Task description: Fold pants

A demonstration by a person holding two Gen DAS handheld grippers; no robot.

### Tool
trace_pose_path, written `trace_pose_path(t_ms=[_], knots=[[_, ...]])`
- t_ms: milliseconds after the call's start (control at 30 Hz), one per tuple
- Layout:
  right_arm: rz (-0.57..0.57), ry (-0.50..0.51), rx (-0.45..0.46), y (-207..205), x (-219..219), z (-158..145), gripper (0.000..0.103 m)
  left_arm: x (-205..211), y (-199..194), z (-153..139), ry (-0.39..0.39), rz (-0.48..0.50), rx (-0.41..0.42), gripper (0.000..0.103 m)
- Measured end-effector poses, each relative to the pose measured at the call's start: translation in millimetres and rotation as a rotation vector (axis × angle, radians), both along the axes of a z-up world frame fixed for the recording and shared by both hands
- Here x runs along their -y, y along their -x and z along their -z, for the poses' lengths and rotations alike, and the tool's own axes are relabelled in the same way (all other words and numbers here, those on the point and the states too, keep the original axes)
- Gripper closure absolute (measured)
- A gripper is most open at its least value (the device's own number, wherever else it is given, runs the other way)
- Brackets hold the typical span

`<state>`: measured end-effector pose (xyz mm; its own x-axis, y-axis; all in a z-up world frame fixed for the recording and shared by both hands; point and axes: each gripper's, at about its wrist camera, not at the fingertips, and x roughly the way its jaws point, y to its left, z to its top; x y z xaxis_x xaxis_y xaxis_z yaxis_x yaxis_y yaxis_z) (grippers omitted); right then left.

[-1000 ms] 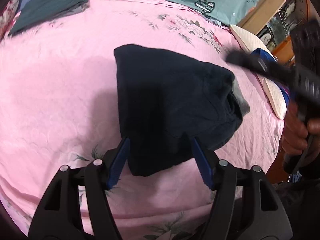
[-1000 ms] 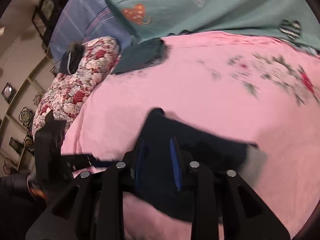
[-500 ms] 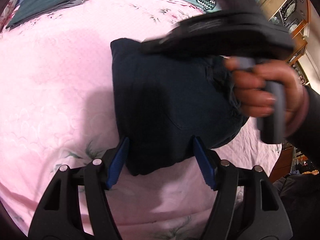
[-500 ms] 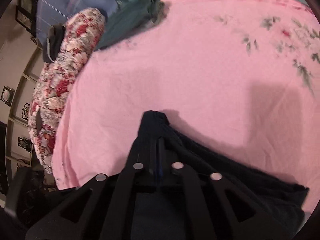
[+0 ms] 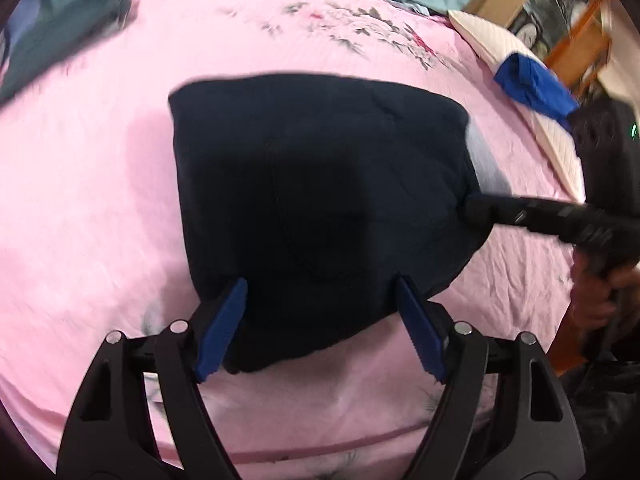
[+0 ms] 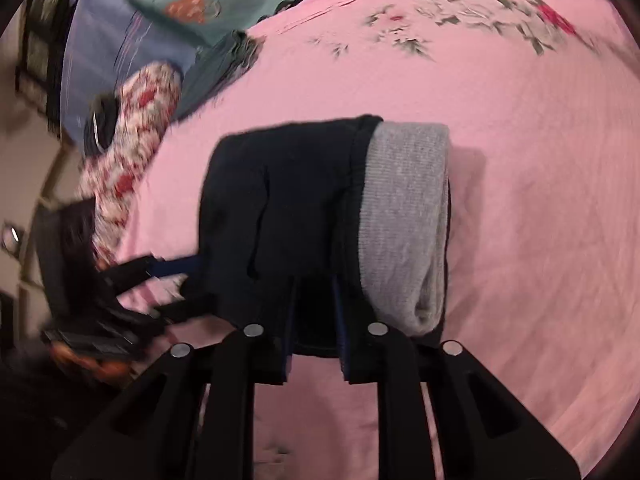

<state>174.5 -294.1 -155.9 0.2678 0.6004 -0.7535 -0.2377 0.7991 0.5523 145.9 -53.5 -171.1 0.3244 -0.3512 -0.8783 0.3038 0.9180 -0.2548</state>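
The folded pants lie on the pink sheet. My left gripper is opening at their six o'clock edge; the right gripper is opening too, cloth between unpressed. I should release slowly, then smooth the bundle.

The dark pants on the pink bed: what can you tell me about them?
The dark navy pants lie folded into a compact, thick bundle on the pink floral bedsheet. A grey ribbed waistband shows along one side. The left gripper straddles the near corner, jaws opening; the right gripper is opening around another edge.
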Motion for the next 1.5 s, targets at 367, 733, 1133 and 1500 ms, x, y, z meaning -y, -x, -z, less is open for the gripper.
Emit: trace_pose_path(t_ms=[367, 733, 1133, 1500], knots=[[0.196, -0.023, 0.13, 13.8, 53.6, -37.3, 0.043, 82.7, -43.9, -36.6, -0.025, 0.022, 0.123, 0.022], [0.15, -0.018, 0.136, 17.8, 60.9, -42.0, 0.043, 46.2, -40.9, -42.8, -0.028, -0.083, 0.129, 0.013], [-0.53, 0.288, 0.492, 68.5, -145.1, -56.9, 0.043, -140.5, 12.0, -36.4, -0.035, -0.559, 0.011, 0.013], [-0.796, 0.719, 0.635, 90.4, -229.6, 11.3, 0.043, -144.9, 30.2, -11.5, 0.011, -0.526, -0.067, 0.013]])
